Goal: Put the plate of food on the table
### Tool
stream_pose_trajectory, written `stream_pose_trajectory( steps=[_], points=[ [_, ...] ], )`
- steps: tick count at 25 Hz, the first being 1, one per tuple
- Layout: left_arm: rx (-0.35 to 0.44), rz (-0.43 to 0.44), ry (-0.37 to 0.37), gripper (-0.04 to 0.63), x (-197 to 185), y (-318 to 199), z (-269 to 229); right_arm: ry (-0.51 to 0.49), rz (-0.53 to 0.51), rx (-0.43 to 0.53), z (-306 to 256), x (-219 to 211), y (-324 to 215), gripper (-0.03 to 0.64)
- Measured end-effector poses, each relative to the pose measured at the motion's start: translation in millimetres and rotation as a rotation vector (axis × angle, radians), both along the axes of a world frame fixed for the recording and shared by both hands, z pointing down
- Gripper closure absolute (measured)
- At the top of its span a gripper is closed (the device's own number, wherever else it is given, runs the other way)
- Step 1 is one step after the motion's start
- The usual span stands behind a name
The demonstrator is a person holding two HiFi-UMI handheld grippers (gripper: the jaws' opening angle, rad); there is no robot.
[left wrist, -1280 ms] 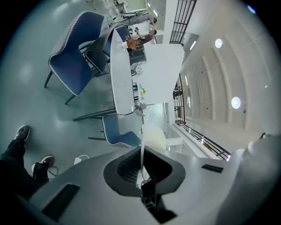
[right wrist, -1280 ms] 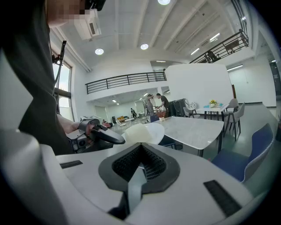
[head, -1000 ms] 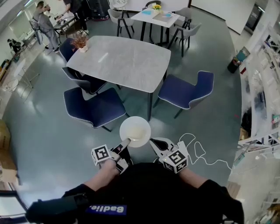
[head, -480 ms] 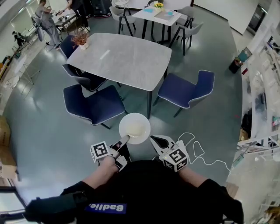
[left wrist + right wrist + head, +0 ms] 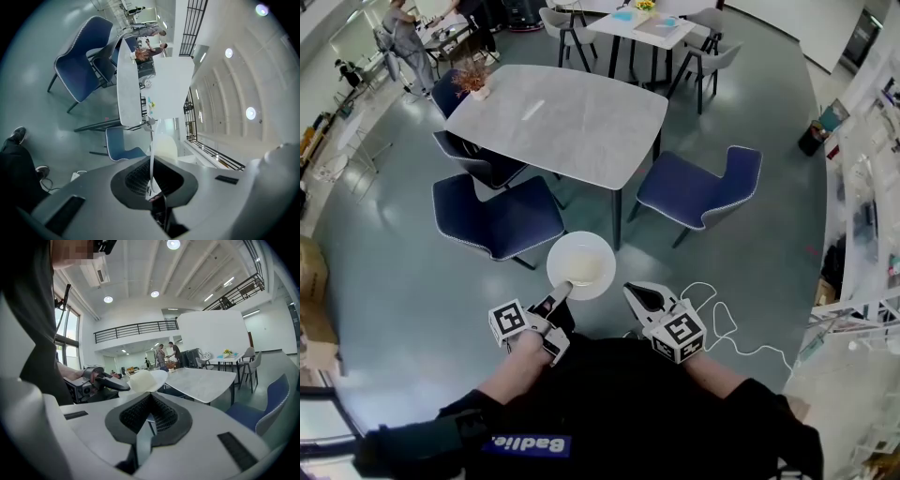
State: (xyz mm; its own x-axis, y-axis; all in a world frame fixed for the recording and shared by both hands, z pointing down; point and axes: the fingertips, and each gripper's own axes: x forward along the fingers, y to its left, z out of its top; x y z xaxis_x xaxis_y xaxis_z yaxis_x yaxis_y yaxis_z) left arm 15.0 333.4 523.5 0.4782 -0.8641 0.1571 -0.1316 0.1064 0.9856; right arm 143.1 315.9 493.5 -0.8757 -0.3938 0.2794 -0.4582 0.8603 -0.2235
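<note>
Only left gripper (image 5: 562, 293) pinches plate (image 5: 602, 251) (right gripper (image 5: 636, 293) closed).

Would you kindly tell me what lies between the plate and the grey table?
In the head view, only floor, a blue chair corner and the table's leg separate the plate from the grey table.

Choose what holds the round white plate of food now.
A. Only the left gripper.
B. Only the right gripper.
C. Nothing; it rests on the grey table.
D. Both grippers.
A: the left gripper pinches the round white plate by its rim; the right gripper is apart from it, jaws shut on nothing, and the grey table lies farther ahead.
</note>
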Motion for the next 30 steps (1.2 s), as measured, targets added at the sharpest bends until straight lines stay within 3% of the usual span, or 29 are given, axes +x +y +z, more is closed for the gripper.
stream_pose_trajectory(
  steps=[7,14,30],
  points=[
    [-0.014,-0.030,-0.006,0.581,5,-11,3,0.000,-0.016,-0.019,5,10,-15,0.607],
    [-0.019,-0.036,0.014,0.581,-17,-49,13,0.028,0.011,-0.032,13,-2,-52,0.607],
    [-0.017,0.117,0.010,0.581,-118,-200,20,0.085,0.185,-0.061,13,-93,-185,0.606]
  ],
)
